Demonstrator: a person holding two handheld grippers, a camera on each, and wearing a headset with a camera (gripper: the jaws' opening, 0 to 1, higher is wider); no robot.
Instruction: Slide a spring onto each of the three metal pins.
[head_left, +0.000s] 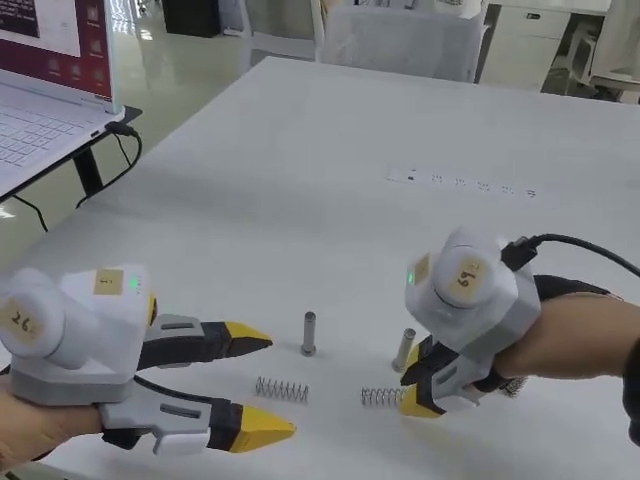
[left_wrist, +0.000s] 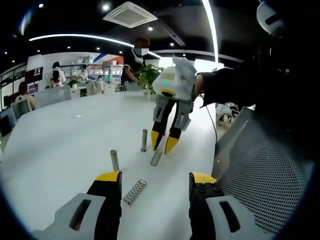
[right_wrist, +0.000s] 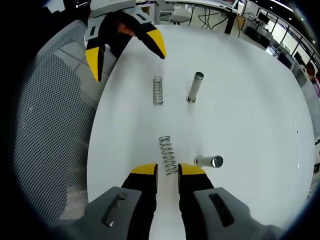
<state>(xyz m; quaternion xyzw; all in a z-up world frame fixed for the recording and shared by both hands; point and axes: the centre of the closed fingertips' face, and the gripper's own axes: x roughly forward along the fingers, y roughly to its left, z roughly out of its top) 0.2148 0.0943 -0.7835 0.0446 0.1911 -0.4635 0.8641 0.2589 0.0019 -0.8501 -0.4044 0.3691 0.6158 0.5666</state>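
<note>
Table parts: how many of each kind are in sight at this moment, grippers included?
Springs: 2
Pins: 2
Grippers: 2, left gripper and right gripper
Total: 6
Anything hidden behind the right gripper cannot be counted.

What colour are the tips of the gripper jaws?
Yellow, on black jaws; clearest in the head view, on the left gripper.

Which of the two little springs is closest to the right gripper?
The silver coil spring whose end lies between the right gripper's yellow tips. The other silver spring lies farther off, near the open left gripper.
</note>
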